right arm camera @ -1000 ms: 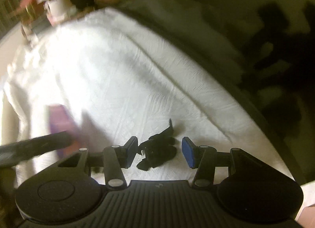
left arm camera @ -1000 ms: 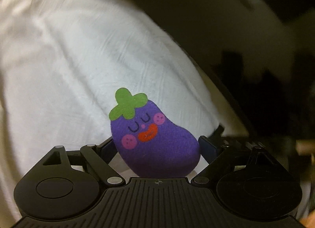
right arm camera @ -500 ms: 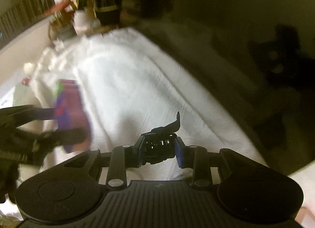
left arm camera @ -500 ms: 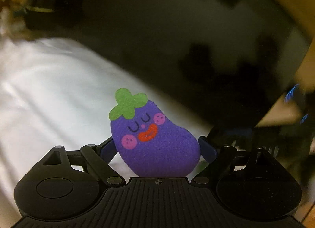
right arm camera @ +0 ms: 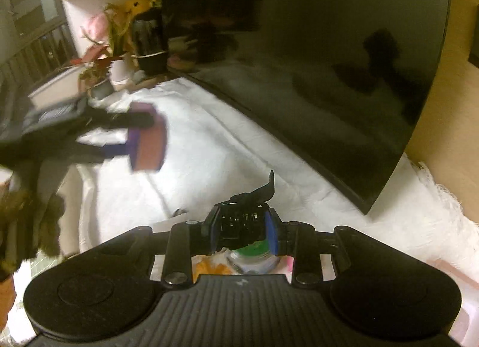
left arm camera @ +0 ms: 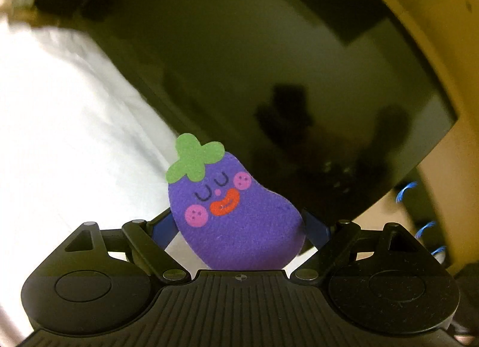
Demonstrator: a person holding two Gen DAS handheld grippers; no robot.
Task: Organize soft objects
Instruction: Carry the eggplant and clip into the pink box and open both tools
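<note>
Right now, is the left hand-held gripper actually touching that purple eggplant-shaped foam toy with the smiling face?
Touching. The left wrist view shows the left hand-held gripper pressing both blue pads against the purple eggplant-shaped foam toy's sides.

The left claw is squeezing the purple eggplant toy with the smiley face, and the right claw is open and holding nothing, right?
Not quite. The left claw does squeeze the purple eggplant toy, but the right claw is not empty or open. The right wrist view shows it shut on a small black clip-like thing, pinched between its blue pads.
</note>
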